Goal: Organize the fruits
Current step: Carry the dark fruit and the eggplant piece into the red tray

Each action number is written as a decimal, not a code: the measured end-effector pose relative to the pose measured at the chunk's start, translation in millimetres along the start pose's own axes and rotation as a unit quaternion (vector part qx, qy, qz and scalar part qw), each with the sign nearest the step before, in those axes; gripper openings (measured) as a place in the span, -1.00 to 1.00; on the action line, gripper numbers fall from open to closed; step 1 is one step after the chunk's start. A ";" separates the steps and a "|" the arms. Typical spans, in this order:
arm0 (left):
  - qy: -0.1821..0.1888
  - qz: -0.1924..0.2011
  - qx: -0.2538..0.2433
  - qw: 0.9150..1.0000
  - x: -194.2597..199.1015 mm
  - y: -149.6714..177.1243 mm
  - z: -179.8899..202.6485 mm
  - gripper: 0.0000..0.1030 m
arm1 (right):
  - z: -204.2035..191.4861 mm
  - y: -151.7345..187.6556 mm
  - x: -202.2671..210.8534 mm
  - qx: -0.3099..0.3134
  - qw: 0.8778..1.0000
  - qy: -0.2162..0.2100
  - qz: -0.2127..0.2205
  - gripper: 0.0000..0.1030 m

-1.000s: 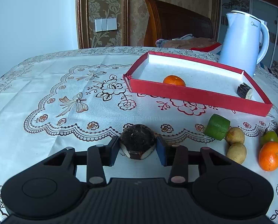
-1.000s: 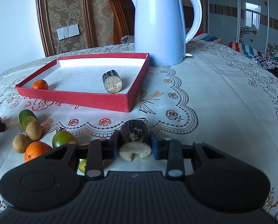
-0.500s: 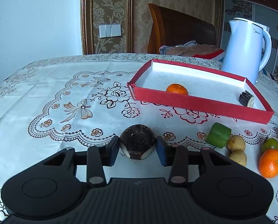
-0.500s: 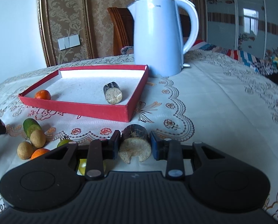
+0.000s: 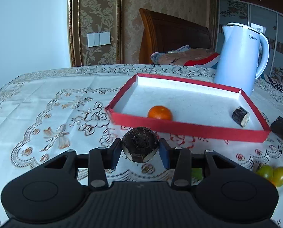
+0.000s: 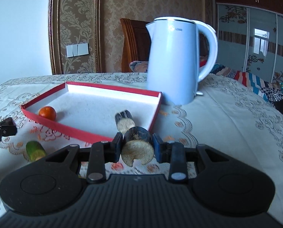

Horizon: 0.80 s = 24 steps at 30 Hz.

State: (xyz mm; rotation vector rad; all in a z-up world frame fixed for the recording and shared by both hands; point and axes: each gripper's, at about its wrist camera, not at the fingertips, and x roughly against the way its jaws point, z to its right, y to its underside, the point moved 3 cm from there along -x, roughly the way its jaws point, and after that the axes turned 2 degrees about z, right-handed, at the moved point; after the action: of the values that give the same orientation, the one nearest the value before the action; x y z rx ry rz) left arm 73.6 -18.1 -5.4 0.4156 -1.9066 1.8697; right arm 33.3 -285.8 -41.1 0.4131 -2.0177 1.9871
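Observation:
My left gripper (image 5: 140,152) is shut on a dark round chunk with a pale cut rim (image 5: 139,146), held just above the tablecloth in front of the red tray (image 5: 188,128). My right gripper (image 6: 137,148) is shut on a dark-skinned cane piece with a pale notched end (image 6: 137,144), close to the red tray's near rim (image 6: 84,133). Inside the tray lie an orange (image 5: 160,112) (image 6: 47,113) and another cane piece (image 5: 240,113) (image 6: 124,120). The left gripper's tip (image 6: 2,129) shows at the left edge of the right wrist view.
A white electric kettle (image 5: 238,58) (image 6: 174,60) stands behind the tray's far right corner. Loose on the cloth: two green tomatoes (image 5: 272,172), a green cut fruit (image 6: 34,150). A wooden chair (image 5: 171,36) with cloths is behind the table.
Both grippers have risen and moved toward the tray, each keeping hold of its piece. The tray and kettle look nearer; the loose fruits have slid down and out toward the frame edges.

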 end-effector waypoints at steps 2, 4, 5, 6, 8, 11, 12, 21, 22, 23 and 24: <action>0.003 0.006 0.000 1.000 -5.3 -7.5 6.5 -0.19 | -3.7 -4.7 -9.4 -0.001 1.000 -0.002 -0.003 -0.38; 0.005 0.011 -0.005 1.000 -10.8 -14.2 13.6 -0.19 | -7.5 -8.8 -20.0 0.000 1.000 -0.001 -0.007 -0.38; 0.005 0.013 -0.010 1.000 -13.9 -16.9 17.0 -0.19 | -8.8 -10.5 -26.1 -0.002 1.000 0.001 -0.011 -0.38; 0.003 0.016 -0.014 1.000 -16.7 -19.3 19.8 -0.19 | -9.3 -11.4 -32.0 -0.003 1.000 0.001 -0.016 -0.38; 0.002 0.021 -0.018 1.000 -22.4 -24.6 25.2 -0.19 | -10.4 -12.9 -42.7 -0.006 1.000 0.001 -0.024 -0.38; 0.005 0.024 -0.021 0.999 -33.9 -32.5 32.7 -0.19 | -11.9 -14.1 -55.2 -0.006 0.999 0.004 -0.034 -0.38; 0.003 0.025 -0.023 0.999 -37.4 -34.1 35.3 -0.19 | -13.6 -14.5 -58.4 -0.004 0.999 0.006 -0.036 -0.38; -0.010 0.016 -0.034 0.999 -68.3 -38.6 47.8 -0.19 | -20.2 -11.1 -85.6 -0.003 0.998 -0.001 -0.069 -0.38; -0.012 0.015 -0.036 0.999 -71.3 -39.0 49.0 -0.19 | -21.2 -11.6 -87.2 0.000 0.998 0.002 -0.067 -0.38; -0.014 0.014 -0.038 0.999 -74.3 -39.1 49.5 -0.19 | -21.6 -12.3 -89.0 0.002 0.998 0.004 -0.067 -0.38; -0.016 0.016 -0.039 0.999 -76.8 -39.2 51.1 -0.19 | -21.6 -13.7 -91.6 0.000 0.998 0.005 -0.068 -0.38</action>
State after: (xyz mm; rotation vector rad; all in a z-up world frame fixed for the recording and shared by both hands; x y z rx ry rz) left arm 154.3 -77.3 -9.8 0.3957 -2.0112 1.8115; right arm 122.9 -263.7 -64.0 0.5251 -1.9294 1.9043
